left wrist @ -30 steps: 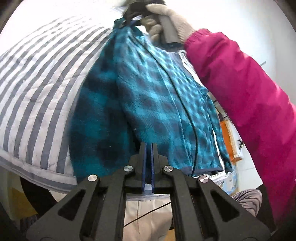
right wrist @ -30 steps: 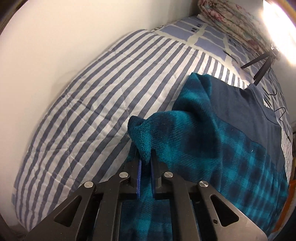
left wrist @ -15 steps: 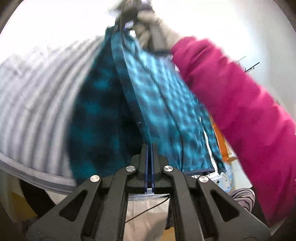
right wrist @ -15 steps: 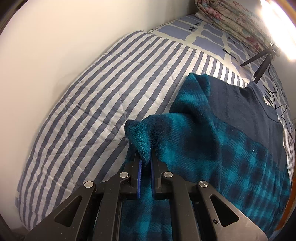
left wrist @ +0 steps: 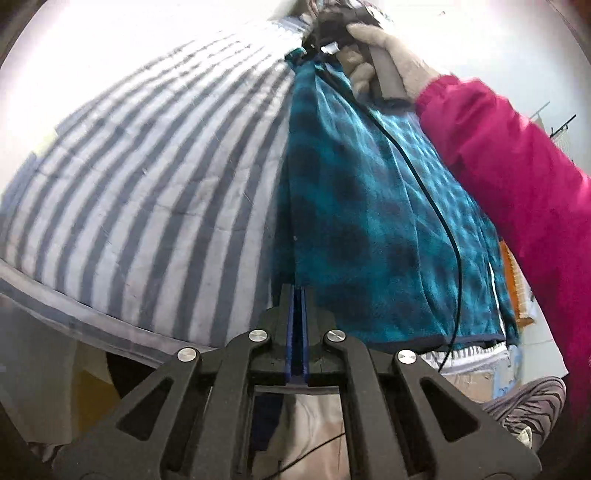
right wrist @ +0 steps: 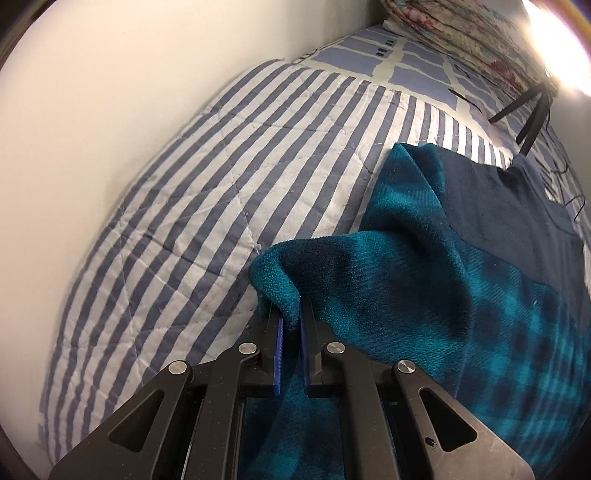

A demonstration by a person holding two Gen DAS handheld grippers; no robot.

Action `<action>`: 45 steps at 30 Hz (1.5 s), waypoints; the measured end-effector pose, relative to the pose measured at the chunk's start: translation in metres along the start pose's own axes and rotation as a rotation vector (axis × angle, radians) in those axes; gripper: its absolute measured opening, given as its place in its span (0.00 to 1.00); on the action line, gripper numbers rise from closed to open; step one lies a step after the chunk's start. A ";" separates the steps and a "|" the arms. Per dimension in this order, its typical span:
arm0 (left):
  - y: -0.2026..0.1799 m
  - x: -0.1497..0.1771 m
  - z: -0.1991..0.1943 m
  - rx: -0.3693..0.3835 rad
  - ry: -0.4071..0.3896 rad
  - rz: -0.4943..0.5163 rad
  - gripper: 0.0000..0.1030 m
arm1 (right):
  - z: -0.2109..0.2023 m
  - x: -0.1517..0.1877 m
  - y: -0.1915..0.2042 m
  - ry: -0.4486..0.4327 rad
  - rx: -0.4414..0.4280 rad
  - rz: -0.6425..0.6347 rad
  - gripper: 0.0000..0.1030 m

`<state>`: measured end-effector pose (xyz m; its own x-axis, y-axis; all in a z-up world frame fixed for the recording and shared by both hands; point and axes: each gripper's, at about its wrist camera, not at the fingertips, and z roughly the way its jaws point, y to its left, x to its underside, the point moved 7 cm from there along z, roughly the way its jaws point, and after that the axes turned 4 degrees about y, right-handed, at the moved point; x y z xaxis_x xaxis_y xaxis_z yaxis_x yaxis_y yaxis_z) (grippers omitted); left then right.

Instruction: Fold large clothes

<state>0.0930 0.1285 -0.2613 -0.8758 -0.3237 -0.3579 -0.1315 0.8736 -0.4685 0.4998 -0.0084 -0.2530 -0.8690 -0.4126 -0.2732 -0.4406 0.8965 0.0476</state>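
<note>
My left gripper [left wrist: 296,291] is clamped all the way down, blue pads pressed flat together, pinching the near edge of the teal plaid fleece [left wrist: 369,206]. My right gripper [right wrist: 290,325] is gripping a bunched fold of the same fleece [right wrist: 424,280]; the fold is sitting right between the blue pads, and the jaws are easing apart a bit around it with a narrow gap showing.

So the fleece is hanging stretched between my two grippers, over the striped quilt [left wrist: 147,177] on the bed. In the left view I'm seeing my right hand in a light knit glove [left wrist: 373,48] wrapped around the other gripper's handle, with my pink sleeve [left wrist: 517,177] running down the right side and a thin black cable [left wrist: 436,206] trailing across the fabric.

In the right view the rest of the fleece is spreading over the quilt [right wrist: 207,192], its dark navy lining [right wrist: 498,206] facing up further back. The white wall [right wrist: 92,110] is running along the left, and a floral blanket [right wrist: 461,33] is lying at the far end of the bed.
</note>
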 end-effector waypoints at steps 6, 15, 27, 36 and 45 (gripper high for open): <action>0.016 -0.010 -0.013 0.062 -0.048 -0.061 0.49 | -0.076 0.015 -0.018 -0.102 -0.137 0.021 0.23; 0.012 -0.004 0.027 0.111 0.075 -0.110 0.27 | -0.144 0.147 -0.037 -0.093 -0.225 -0.003 0.23; -0.037 -0.008 -0.012 0.080 -0.065 0.067 0.05 | -0.109 0.159 0.014 0.004 -0.233 -0.011 0.46; -0.068 -0.016 -0.009 0.092 -0.082 0.123 0.05 | -0.066 0.116 0.054 0.088 -0.017 -0.096 0.56; -0.085 -0.013 -0.006 0.060 -0.079 0.176 0.04 | -0.037 0.135 0.043 0.146 0.131 -0.154 0.09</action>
<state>0.1123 0.0611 -0.2118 -0.8435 -0.1974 -0.4995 0.0505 0.8967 -0.4398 0.3549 -0.0316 -0.2519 -0.8213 -0.5566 -0.1253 -0.5458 0.8305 -0.1112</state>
